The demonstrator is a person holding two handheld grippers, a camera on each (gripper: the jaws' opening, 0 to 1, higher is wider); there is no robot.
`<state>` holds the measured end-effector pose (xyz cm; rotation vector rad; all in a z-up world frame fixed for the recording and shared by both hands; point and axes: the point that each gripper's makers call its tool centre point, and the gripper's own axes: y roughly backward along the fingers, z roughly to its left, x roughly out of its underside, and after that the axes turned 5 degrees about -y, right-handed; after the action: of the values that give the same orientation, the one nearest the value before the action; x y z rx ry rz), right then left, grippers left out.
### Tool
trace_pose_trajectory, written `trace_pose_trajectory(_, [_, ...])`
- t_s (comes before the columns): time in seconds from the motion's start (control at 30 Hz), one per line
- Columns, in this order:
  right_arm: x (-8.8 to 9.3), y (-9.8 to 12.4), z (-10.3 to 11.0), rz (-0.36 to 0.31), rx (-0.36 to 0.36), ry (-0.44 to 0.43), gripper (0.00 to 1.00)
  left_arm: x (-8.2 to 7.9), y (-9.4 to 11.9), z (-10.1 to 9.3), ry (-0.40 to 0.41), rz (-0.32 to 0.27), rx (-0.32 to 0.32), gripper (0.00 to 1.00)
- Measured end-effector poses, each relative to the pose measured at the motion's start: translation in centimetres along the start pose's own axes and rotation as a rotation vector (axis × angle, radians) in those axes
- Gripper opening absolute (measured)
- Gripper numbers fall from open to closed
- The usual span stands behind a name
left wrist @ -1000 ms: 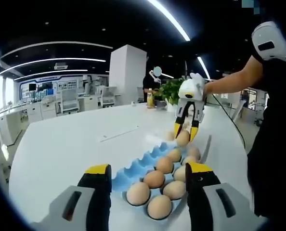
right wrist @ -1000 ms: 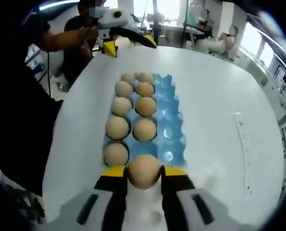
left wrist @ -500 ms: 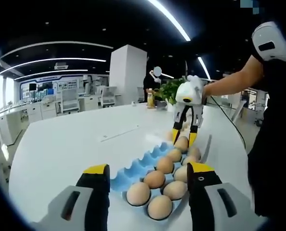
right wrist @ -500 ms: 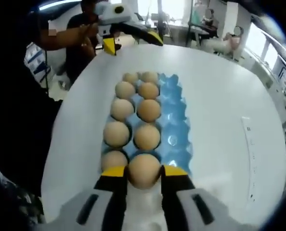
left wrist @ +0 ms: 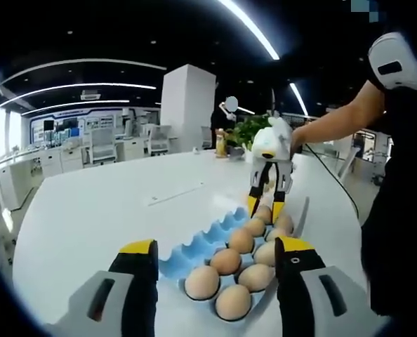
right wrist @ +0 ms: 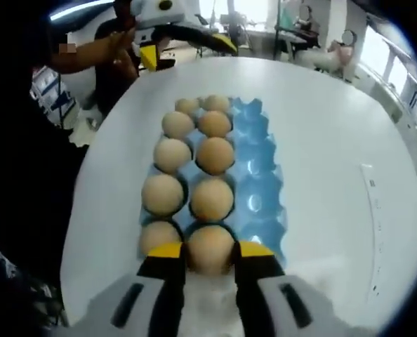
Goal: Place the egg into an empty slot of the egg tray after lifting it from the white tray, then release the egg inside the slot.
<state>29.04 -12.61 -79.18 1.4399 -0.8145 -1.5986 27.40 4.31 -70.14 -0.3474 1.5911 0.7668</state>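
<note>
Right claw (right wrist: 210, 251) gripping egg (right wrist: 210, 247), white table (left wrist: 89, 203), perhaps open-plan office

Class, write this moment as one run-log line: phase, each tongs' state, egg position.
phase: placing | right tongs: shut on egg, over near-end slot of blue egg tray | left tongs: open, hovering apart

No words, brands or numbers are showing clearly enough to read in either view. A flat strip (right wrist: 372, 210) is lying on the tabletop (right wrist: 321, 119) at about three o'clock in the right gripper view, carrying small marks too blurred to make out. Wall displays (left wrist: 68, 130) at nine o'clock in the left gripper view are glowing illegibly.
</note>
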Motion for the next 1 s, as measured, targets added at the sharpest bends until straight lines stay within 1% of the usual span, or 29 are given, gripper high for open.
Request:
trace_pose_trajectory(0.2, [0.1, -0.1, 0.0, -0.004, -0.011, -0.012, 0.28, 0.0, -0.2, -0.1, 0.004, 0.0, 0.006, 0.7])
trace_pose_trajectory(0.4, [0.1, -0.1, 0.1, -0.022, -0.019, -0.025, 0.28, -0.1, -0.2, -0.1, 0.0, 0.001, 0.005, 0.69])
trace_pose_trajectory(0.53, [0.4, 0.0, 0.1, -0.037, -0.02, -0.055, 0.28, -0.2, -0.2, 0.0, 0.002, 0.0, 0.004, 0.68])
trace_pose_trajectory(0.57, [0.4, 0.1, 0.1, -0.047, -0.019, -0.053, 0.28, -0.3, -0.2, 0.0, 0.001, -0.001, 0.005, 0.68])
trace_pose_trajectory(0.7, [0.4, 0.6, 0.3, -0.049, -0.015, -0.057, 0.29, -0.3, -0.1, 0.1, 0.003, -0.002, -0.001, 0.68])
trace_pose_trajectory(0.77, [0.4, 1.2, 0.4, -0.057, -0.009, -0.063, 0.29, -0.4, -0.2, 0.2, 0.005, -0.008, -0.005, 0.68])
trace_pose_trajectory(0.87, [1.0, 2.3, 0.6, -0.057, 0.002, -0.072, 0.3, -0.4, -0.2, 0.1, 0.01, -0.017, -0.009, 0.68])
trace_pose_trajectory(0.9, [1.2, 3.1, 0.8, -0.07, 0.009, -0.099, 0.29, -0.4, -0.2, 0.1, 0.013, -0.019, -0.009, 0.68])
trace_pose_trajectory(0.93, [1.0, 3.6, 0.8, -0.097, 0.026, -0.114, 0.29, -0.5, -0.2, 0.0, 0.012, -0.025, -0.012, 0.68])
trace_pose_trajectory(1.0, [0.7, 5.5, 0.4, -0.201, 0.081, -0.184, 0.29, -0.5, -0.2, 0.0, 0.015, -0.032, -0.013, 0.68])
